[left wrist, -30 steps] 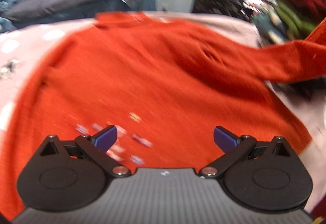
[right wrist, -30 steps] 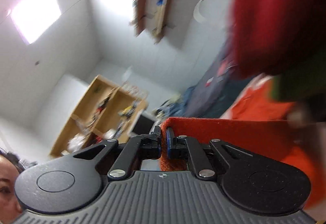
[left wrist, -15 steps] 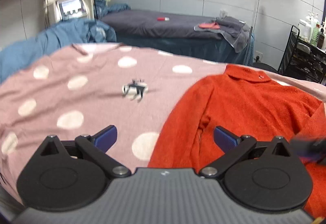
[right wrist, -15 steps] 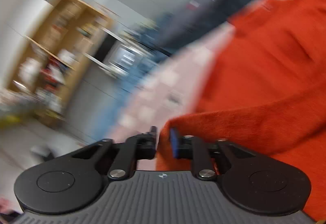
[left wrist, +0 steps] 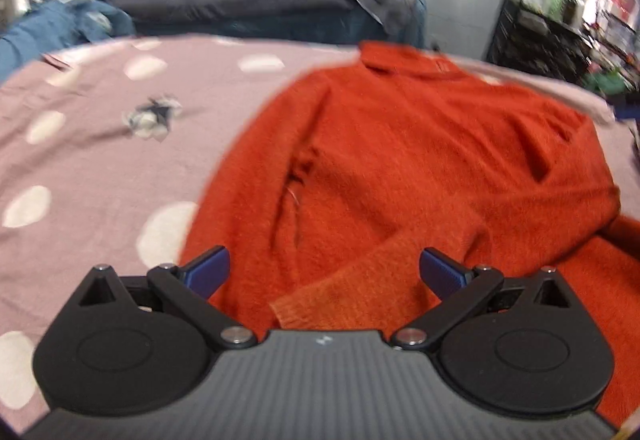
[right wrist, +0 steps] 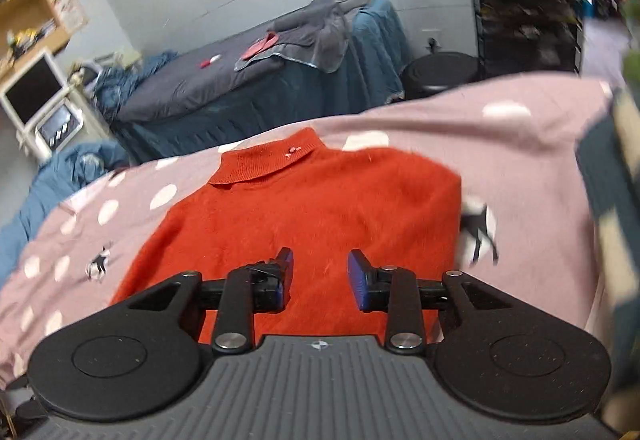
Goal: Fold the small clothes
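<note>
An orange-red knit sweater lies flat on a pink polka-dot bedspread, collar at the far side. One sleeve is folded across the body, its cuff lying between my left fingers. My left gripper is wide open and empty, just above the cuff and the sweater's near left part. In the right wrist view the sweater shows with its collar far. My right gripper is partly open and empty above the sweater's lower middle.
The pink bedspread has white dots and small deer prints. Behind it stand a grey-blue massage bed, a black rack, a black bin and a white monitor cart. Dark clothes sit at the right edge.
My right gripper has let go of the sleeve it held, opened, and now faces the flat sweater. The sleeve now lies across the body. My left gripper swung back over the sweater.
</note>
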